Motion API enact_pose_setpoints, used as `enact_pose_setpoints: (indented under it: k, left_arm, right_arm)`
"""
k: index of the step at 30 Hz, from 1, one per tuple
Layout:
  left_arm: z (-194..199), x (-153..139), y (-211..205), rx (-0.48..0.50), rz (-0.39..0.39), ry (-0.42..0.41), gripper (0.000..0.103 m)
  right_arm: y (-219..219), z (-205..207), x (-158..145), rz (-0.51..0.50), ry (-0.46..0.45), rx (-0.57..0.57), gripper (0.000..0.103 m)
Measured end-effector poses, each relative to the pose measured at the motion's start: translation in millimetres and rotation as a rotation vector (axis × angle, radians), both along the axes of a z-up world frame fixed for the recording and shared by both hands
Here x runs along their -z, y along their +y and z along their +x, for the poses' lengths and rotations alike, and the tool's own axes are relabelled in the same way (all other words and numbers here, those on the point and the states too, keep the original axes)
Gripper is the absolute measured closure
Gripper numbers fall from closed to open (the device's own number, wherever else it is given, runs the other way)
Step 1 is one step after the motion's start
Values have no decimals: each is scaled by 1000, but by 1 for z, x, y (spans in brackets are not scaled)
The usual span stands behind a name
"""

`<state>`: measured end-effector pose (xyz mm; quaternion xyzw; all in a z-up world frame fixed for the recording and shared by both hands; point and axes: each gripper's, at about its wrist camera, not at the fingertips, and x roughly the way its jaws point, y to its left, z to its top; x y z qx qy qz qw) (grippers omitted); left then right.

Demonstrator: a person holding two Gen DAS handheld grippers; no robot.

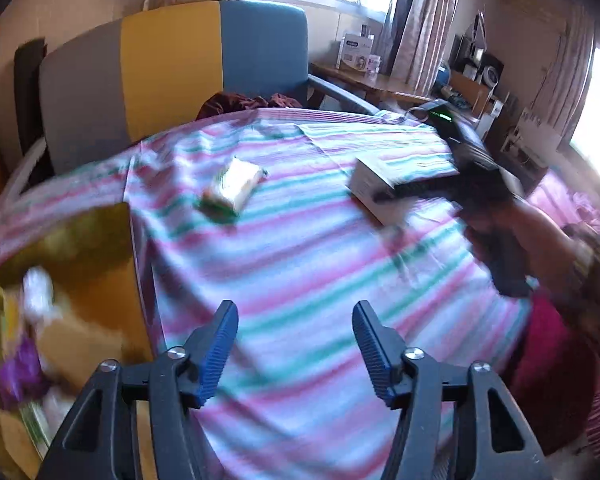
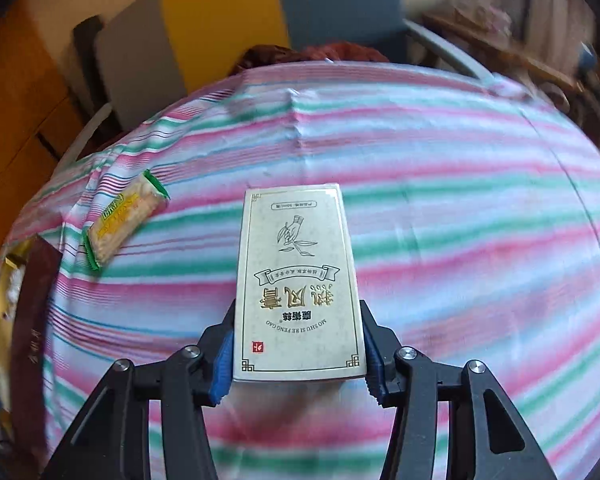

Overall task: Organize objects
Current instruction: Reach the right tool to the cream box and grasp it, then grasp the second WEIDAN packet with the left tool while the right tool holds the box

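From the left wrist, the left claw (image 1: 296,344) stands open and empty over the striped cloth (image 1: 300,240) on the table. A green-edged snack packet (image 1: 234,188) lies ahead and slightly left, its long axis slanting away to the right. At left sits a yellow box (image 1: 60,280) already holding a few things, blurred. The right claw (image 1: 392,196) is well off to the right, at a white box (image 1: 384,184).

From the right wrist, the right claw (image 2: 298,344) has its pads closed against the 2 long sides of the white box (image 2: 298,284), whose long axis runs straight ahead. The snack packet (image 2: 122,220) lies far left, likely nearer the left claw. Behind the table stands a chair (image 2: 220,20) with grey, yellow and blue panels.
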<state>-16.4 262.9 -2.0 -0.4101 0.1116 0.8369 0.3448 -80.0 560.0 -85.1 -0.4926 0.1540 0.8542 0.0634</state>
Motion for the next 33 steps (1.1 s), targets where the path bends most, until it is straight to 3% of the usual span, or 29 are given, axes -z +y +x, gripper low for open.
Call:
enact_pose_setpoints:
  k: [4, 10, 18, 24, 27, 30, 33]
  left_arm:
    - [-42, -1, 34, -16, -36, 1, 39]
    - [-113, 24, 81, -72, -179, 8, 39]
    - [-181, 66, 104, -168, -286, -12, 38]
    - [-187, 85, 106, -158, -246, -66, 38]
    - [-180, 87, 105, -170, -216, -40, 41]
    - [-171, 88, 103, -161, -188, -16, 51]
    - [-160, 89, 100, -172, -160, 15, 52]
  right_arm:
    - [-2, 16, 1, -18, 37, 21, 50]
    - [-4, 15, 4, -9, 39, -31, 49]
    - [1, 10, 5, -62, 39, -24, 48]
    - [1, 8, 5, -81, 38, -23, 48]
    - [-1, 8, 4, -79, 37, -25, 48]
    - [-2, 8, 4, -74, 38, -28, 48]
    - [-3, 8, 3, -64, 38, -31, 48]
